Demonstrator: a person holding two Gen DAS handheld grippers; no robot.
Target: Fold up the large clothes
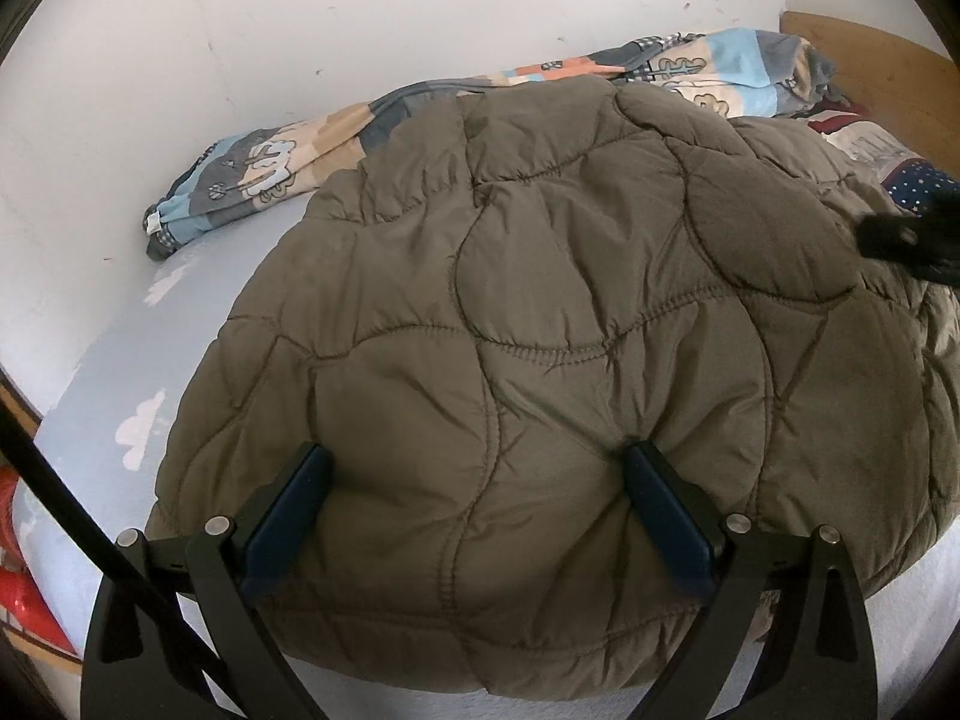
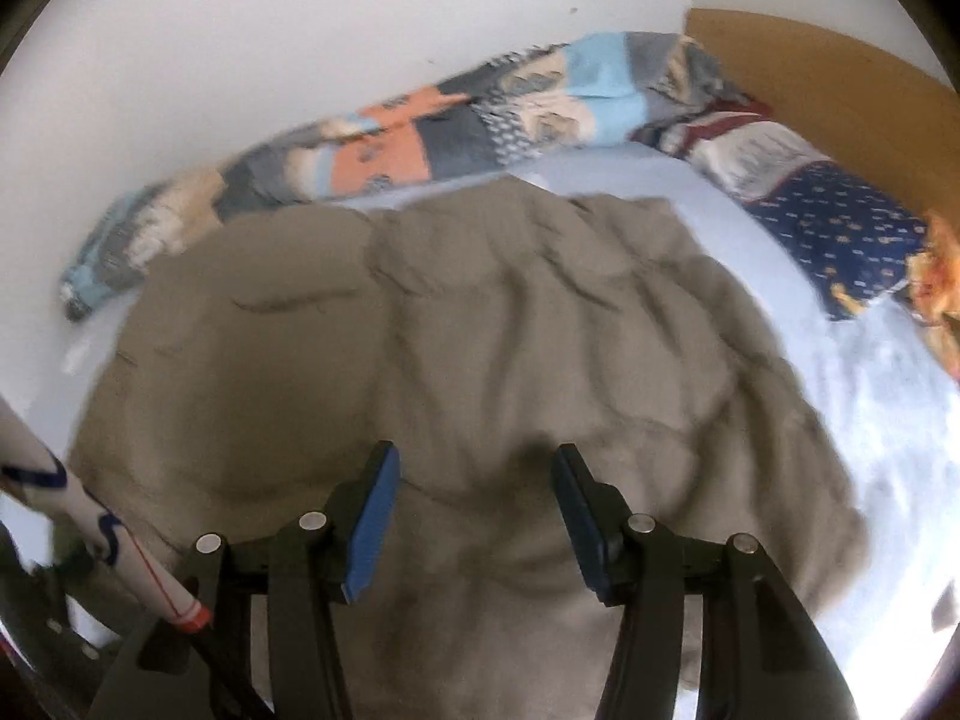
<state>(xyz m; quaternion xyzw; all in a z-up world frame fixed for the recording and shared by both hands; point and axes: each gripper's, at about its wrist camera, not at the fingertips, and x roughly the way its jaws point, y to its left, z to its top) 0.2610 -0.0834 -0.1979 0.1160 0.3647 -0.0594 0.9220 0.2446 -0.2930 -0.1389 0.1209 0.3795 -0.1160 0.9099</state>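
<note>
On the bed [image 1: 90, 420] the olive quilted jacket [image 1: 540, 330] lies spread, no writing readable; left claw [image 1: 474, 474] gapes wide over it, right claw [image 2: 474, 480] half open, both gripping nothing.

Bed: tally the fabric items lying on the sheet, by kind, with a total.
Olive quilted jacket: 1
Patchwork blanket: 1
Navy dotted pillow: 1
Total: 3

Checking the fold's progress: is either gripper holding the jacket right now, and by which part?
Neither. The left gripper and right gripper both stand open over the brown jacket, pads apart, nothing pinched.
</note>
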